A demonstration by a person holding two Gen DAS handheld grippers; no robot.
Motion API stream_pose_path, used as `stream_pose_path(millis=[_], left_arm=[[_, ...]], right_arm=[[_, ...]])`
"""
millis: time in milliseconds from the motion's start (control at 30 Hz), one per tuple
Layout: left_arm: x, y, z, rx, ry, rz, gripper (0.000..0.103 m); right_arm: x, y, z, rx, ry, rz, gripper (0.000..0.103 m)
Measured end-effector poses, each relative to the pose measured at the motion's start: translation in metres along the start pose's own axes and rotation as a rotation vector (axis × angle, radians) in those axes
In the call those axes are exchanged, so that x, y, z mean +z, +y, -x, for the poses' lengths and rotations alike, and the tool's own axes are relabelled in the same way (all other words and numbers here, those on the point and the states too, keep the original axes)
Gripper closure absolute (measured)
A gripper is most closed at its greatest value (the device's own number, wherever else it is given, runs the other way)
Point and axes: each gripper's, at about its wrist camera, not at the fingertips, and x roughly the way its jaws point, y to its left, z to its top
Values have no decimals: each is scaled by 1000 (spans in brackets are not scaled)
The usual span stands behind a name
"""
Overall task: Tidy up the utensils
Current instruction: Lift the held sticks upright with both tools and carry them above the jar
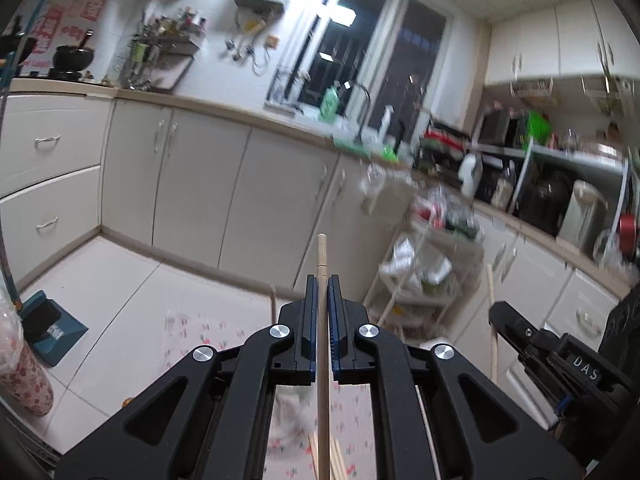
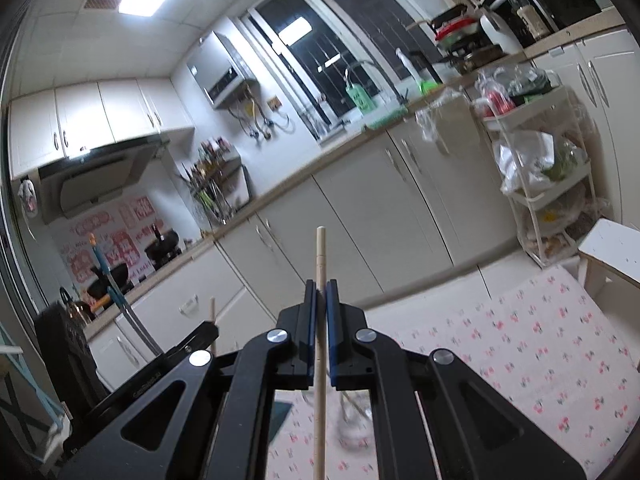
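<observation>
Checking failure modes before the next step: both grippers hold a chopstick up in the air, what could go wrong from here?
1. The left gripper pinches its chopstick mid-shaft, tip sticking out past the fingers; it could pivot or slip.
2. Same hold in the right gripper on its chopstick.
3. The grippers are close together, so the sticks might clash. A dropped stick could miss the floral cloth.

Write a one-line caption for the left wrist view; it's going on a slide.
Left tool shut on a wooden chopstick, held above a floral tablecloth in a kitchen, right tool alongside.
</observation>
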Motion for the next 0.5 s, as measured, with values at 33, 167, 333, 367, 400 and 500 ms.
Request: stream_pose_path(millis=[33,167,333,367,400,500], left_arm=[[5,5,0,2,-20,15,98],[19,21,-1,13,-85,68,98],[29,36,-13,21,-125,122,98],[31,38,-16,20,-131,132,98],[32,39,-19,19,-139,140,98],[35,41,-28,19,-168,158,98]], right_arm=[[4,2,-2,8,-21,-5,97],[16,9,-8,29,-98,-9,97],[24,15,-23,46,-162,-17,97],[24,16,-26,47,-169,-17,97],[24,18,-30,46,-180,-13,97],[22,22,-41,43,-201,2,97]])
